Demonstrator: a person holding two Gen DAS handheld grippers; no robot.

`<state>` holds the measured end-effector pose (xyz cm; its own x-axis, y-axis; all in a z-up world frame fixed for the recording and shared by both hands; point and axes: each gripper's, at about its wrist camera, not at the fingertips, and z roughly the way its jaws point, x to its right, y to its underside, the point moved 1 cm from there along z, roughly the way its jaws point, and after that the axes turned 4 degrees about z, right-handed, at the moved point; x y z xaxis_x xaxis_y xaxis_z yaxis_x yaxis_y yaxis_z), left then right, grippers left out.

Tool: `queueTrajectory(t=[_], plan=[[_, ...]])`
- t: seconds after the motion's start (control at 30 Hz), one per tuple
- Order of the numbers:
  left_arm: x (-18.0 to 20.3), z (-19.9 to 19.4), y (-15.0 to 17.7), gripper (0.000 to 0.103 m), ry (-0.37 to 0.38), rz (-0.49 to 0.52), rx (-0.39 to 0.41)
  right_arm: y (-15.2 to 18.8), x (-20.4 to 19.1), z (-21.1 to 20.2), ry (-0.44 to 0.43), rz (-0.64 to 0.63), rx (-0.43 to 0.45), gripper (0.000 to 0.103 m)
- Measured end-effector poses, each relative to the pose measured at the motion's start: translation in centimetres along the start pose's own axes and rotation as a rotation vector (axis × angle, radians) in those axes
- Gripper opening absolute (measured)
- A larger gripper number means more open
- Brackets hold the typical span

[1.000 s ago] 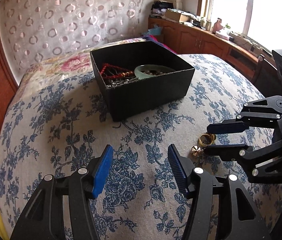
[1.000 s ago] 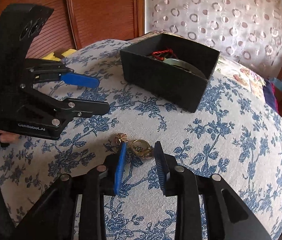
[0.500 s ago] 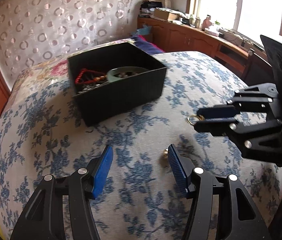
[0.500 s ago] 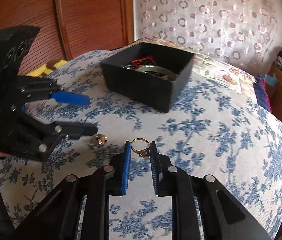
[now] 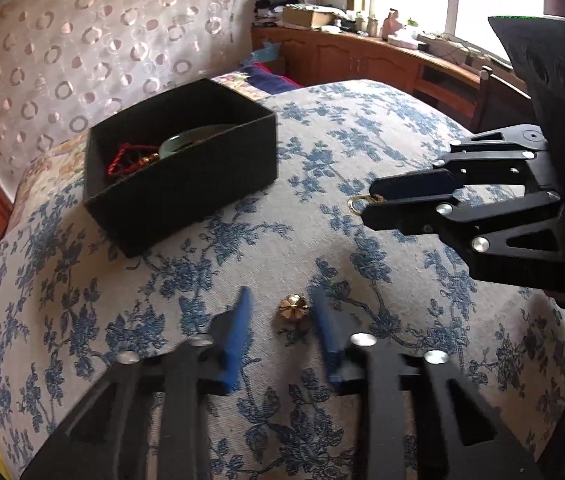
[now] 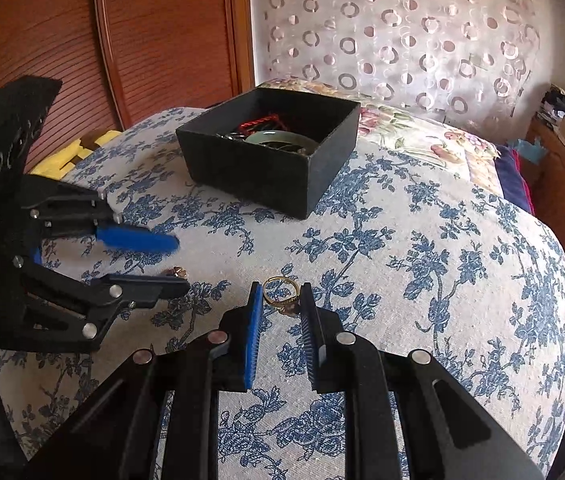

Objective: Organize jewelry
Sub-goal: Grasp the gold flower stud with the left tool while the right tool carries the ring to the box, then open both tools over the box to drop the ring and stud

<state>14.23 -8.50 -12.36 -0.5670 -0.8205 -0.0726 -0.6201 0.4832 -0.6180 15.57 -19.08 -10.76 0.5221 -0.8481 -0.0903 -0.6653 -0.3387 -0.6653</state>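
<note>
A black open box (image 5: 178, 172) (image 6: 270, 160) on the floral bedspread holds a green bangle (image 5: 186, 138) and a red cord piece (image 5: 122, 158). My left gripper (image 5: 282, 308) is open, its blue pads on either side of a small gold flower-shaped ornament (image 5: 293, 308) lying on the cloth; the ornament also shows in the right wrist view (image 6: 176, 271). My right gripper (image 6: 280, 300) is narrowly open around a gold ring (image 6: 280, 294), and whether its pads touch the ring I cannot tell. The ring sticks out past the right fingers in the left wrist view (image 5: 360, 204).
The bed's blue floral cover (image 6: 422, 260) slopes away on all sides. A patterned headboard curtain (image 6: 402, 32) and a wooden panel (image 6: 142, 40) stand behind. A wooden cabinet (image 5: 362, 60) with clutter runs under the window. Something yellow (image 6: 78, 152) lies at the bed's left edge.
My left gripper moved right and forward over the gold ornament and its jaws narrowed around it. My right gripper stayed around the ring, its jaws a little wider than half a second ago.
</note>
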Motion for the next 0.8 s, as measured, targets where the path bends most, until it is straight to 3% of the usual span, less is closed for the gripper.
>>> queueTrajectory(t=[0.27, 0.57, 0.8], plan=[[-1.7, -1.0, -0.7, 0.014, -0.002, -0.061, 0.038, -1.5, 0.5, -0.3, -0.010, 0.003, 0.028, 0.021], [-5.3, -3.7, -3.9, 0.014, -0.071, -0.112, 0.143, -7.3, 0.5, -0.5, -0.031, -0.021, 0.120, 0.021], [-7.8, -3.3, -5.8, 0.014, -0.121, -0.137, 0.166, -9.8, 1.2, 1.9, -0.042, -0.009, 0.101, 0.022]])
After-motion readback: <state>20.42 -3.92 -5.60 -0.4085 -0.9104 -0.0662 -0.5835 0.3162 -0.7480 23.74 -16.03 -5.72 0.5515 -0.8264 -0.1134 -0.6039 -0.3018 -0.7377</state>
